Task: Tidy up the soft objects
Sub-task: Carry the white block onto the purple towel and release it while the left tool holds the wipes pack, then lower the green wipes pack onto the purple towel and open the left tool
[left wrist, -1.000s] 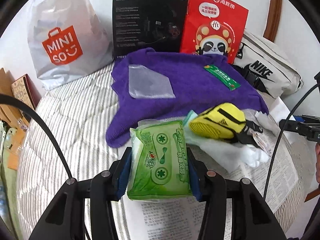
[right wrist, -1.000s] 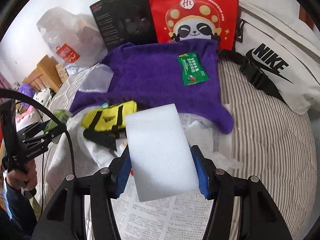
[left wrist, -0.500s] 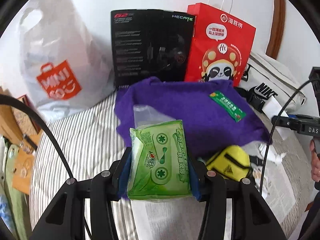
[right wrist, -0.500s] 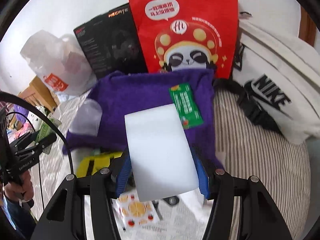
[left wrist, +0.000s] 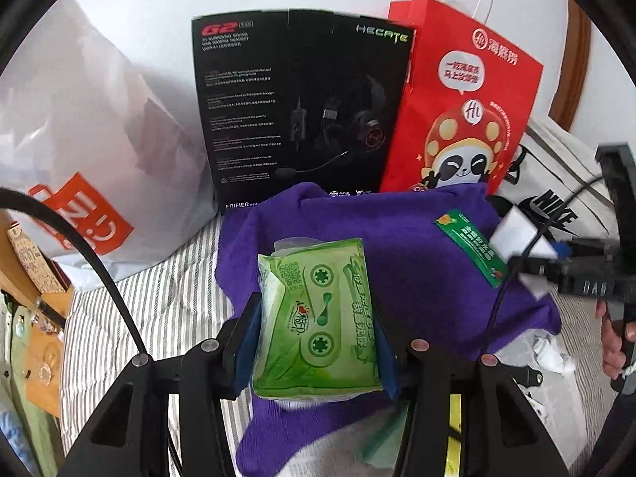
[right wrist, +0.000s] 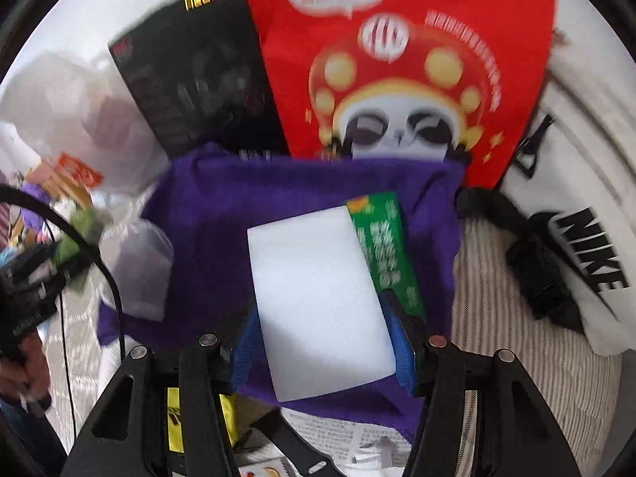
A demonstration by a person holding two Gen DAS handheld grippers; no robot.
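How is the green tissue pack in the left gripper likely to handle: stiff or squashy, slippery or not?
Probably squashy: the green tissue pack bulges between the left gripper pads and its film is wrinkled. The glossy wrapper could be somewhat slippery, though it sits level in the grip. It looks light for its size, and unlikely to roll, being flat-sided.

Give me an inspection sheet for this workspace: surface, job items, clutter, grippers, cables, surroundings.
Surface: striped bed cover with a purple towel spread on it.
Job's things: green tissue pack and white sponge block, both held above the towel; green sachet lying on the towel.
Clutter: clear plastic bag at the towel's edge; newspaper below it.
Grippers: left gripper shut on the pack; right gripper shut on the sponge.
Cables: black cable arcing past the left gripper.
Surroundings: black headset box, red panda bag, white shopping bag, Nike bag.
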